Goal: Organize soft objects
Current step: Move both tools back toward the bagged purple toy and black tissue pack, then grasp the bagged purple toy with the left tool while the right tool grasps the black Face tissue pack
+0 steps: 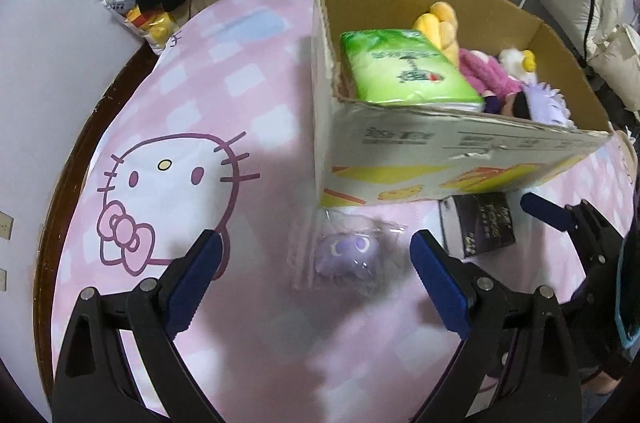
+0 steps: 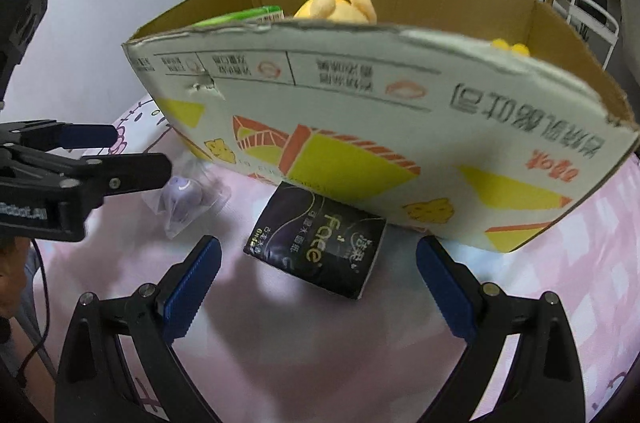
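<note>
Left gripper [image 1: 316, 263] — black frame, blue ribbed pads, jaws spread wide and empty. Lower centre of its own view. Directly ahead between the pads: small lilac plush toy sealed in a clear plastic bag [image 1: 347, 255], lying on the pink checked cat-print bedsheet [image 1: 168, 95], just short of the box's near corner. No clear long axis to the toy; the bag runs roughly crosswise.

Right gripper [image 2: 318, 259] — same build, jaws likewise wide apart, holding nothing. Ahead of it, centre of its view: black soft tissue pack with gold lettering [image 2: 318, 241], far end touching or tucked under the box's base. Long axis runs diagonally, upper left to lower right, so the jaws would probably straddle its shorter width.

Beyond both: large open cardboard box with yellow and orange print [image 2: 360, 159], holding a green tissue pack [image 1: 408, 69], yellow plush [image 1: 438, 21] and pink plush [image 1: 486, 71].

Nearer arm, by judgement: left for the bagged toy, right for the black pack.
</note>
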`<state>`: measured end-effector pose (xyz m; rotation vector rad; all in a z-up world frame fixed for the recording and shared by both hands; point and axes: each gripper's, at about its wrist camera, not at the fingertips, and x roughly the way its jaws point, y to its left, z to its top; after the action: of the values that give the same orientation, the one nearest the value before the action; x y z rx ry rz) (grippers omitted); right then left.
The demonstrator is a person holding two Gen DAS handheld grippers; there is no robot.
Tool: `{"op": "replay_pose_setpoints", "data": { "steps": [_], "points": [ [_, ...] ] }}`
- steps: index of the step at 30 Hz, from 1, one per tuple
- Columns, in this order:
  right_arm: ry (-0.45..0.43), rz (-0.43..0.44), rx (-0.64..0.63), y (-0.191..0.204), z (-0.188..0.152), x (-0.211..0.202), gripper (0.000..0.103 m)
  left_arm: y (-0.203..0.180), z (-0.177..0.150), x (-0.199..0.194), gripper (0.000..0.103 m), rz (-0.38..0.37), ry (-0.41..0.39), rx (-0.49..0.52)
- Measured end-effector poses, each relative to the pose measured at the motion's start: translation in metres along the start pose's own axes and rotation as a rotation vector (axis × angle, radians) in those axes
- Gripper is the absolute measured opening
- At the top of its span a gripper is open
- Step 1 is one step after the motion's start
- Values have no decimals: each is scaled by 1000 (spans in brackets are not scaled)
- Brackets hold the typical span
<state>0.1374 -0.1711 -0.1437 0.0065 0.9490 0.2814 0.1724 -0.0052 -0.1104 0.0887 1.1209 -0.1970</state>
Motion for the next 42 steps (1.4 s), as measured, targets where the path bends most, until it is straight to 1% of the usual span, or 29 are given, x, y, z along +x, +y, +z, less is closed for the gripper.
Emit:
{"op": "replay_pose_setpoints", "data": {
  "steps": [4, 11, 13, 14, 15, 17, 18, 19, 22, 23, 24, 27, 29, 33, 36, 38, 42],
  "points": [
    [7, 5, 8, -2, 2, 4, 102, 1, 3, 11, 94, -29, 32, -4],
    [22, -2, 17, -4, 4, 14, 102, 2, 5, 26, 94, -57, 80, -3],
    [19, -16, 15, -5, 4, 15, 97, 1, 5, 30, 94, -62, 92, 1],
    [17, -27, 17, -3, 2, 21, 90, 1, 5, 33, 94, -66, 98, 5],
    [21, -30, 18, -4, 2, 22, 89, 1, 5, 36, 94, -66, 104, 8],
    [21, -25, 17, -6, 3, 23, 87, 0, 4, 42, 94, -67, 116, 12],
    [21, -22, 12, -5, 3, 23, 81, 0, 4, 44, 94, -69, 122, 13],
    [24, -12, 1, -3, 3, 23, 78, -2, 3, 46, 94, -72, 127, 14],
    [23, -25, -25, 3, -2, 21, 78, -2, 5, 52, 93, -77, 145, 17],
    [23, -24, -31, 4, -3, 20, 78, -2, 5, 54, 90, -74, 149, 20],
    [23, -26, -38, 5, -4, 21, 78, -1, 5, 55, 84, -65, 150, 21],
    [22, -30, -48, 7, -7, 20, 78, 1, 5, 54, 80, -55, 149, 15],
    [23, -27, -43, 12, -5, 22, 78, 3, 4, 54, 79, -55, 149, 7],
    [19, -22, -45, 14, -6, 16, 78, 1, -2, 51, 79, -38, 144, 24],
    [10, -21, -47, 13, -6, 9, 78, 3, -5, 47, 79, -46, 137, 3],
    [-7, -27, -52, 16, -6, 4, 78, 5, -7, 41, 79, -51, 123, -18],
    [-47, -36, -61, 21, -6, -7, 78, 6, -11, 23, 78, -38, 72, -37]
  ]
}}
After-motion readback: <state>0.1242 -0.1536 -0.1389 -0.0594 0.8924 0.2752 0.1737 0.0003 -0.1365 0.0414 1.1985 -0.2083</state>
